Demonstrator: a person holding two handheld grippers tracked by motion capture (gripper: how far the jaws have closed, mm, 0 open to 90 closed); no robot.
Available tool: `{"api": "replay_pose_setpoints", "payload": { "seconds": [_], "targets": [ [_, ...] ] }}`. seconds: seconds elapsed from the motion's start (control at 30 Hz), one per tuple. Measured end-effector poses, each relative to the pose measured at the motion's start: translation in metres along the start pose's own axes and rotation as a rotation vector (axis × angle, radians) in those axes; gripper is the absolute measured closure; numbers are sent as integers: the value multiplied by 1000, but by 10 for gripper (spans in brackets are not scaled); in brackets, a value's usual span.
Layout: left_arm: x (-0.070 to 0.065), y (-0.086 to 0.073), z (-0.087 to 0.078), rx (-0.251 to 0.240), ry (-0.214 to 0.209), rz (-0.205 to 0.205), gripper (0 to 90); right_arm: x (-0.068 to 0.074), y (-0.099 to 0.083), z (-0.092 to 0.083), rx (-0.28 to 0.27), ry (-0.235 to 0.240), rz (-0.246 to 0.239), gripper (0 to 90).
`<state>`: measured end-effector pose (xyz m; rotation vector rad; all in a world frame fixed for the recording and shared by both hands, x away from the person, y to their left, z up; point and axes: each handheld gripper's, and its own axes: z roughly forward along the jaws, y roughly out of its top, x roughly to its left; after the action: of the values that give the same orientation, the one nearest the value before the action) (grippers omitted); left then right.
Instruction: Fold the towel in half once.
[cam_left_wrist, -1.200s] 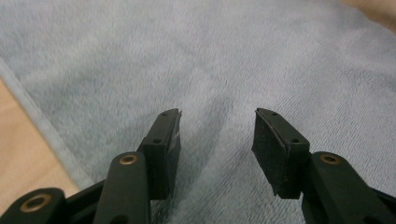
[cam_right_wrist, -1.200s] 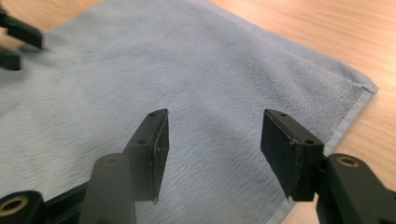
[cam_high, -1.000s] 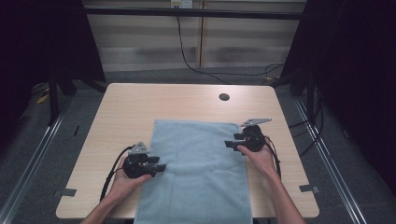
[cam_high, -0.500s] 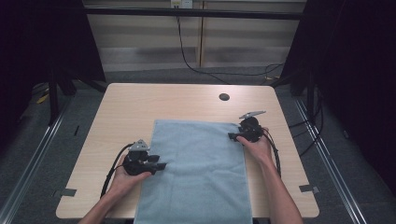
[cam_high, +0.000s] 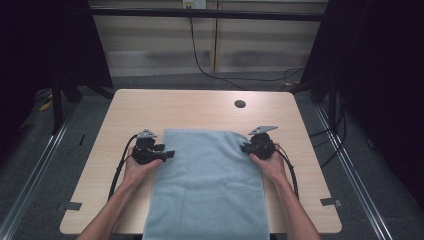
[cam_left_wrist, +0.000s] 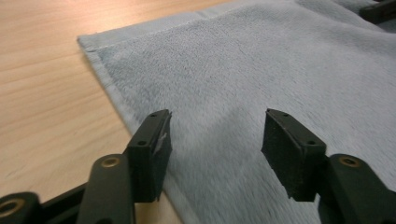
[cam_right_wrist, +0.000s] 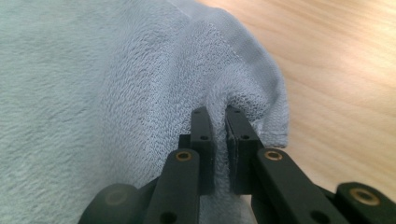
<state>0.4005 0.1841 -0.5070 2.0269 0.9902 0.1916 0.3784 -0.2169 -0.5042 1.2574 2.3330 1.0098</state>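
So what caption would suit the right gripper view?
Right tool pinching a fold near the corner of the blue towel on the wooden table.

Left claw (cam_high: 169, 154) jaws spread wide, just been opening; right claw (cam_high: 244, 148) jaws pinched nearly together, just been closing

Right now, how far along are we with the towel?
Done: the right tongs have just closed, pinching the towel at its far right corner. In hand: the left tongs have just opened wider over the left edge, not gripping. Left: that grasp, and any folding; the towel lies flat.
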Motion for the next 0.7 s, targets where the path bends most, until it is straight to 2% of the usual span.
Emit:
{"api": "replay_pose_setpoints", "payload": {
  "seconds": [0.1,0.2,0.37,0.4,0.47,0.53,0.6,0.67,0.7],
  "targets": [
    [4,6,5,1,16,-4,396,5,-6,-3,-20,37,12,838],
    [10,11,7,6,56,0,391,13,-9,-5,-23,52,-1,838],
    [21,16,14,-3,78,-13,382,25,-12,-7,-19,79,-32,838],
    [22,15,16,-14,97,-7,384,26,-12,-8,-18,81,-35,838],
    [25,17,19,-21,92,-21,390,26,-12,-8,-18,90,-32,839],
    [22,19,22,-16,117,-1,398,26,-12,-8,-16,90,-35,838],
    [18,19,25,-21,120,18,407,26,-13,-8,-21,93,-33,837],
    [13,19,25,3,141,91,486,26,-13,-8,-23,91,-32,837],
    [10,19,25,7,113,107,566,26,-13,-8,-25,90,-31,837]
  ]
}}
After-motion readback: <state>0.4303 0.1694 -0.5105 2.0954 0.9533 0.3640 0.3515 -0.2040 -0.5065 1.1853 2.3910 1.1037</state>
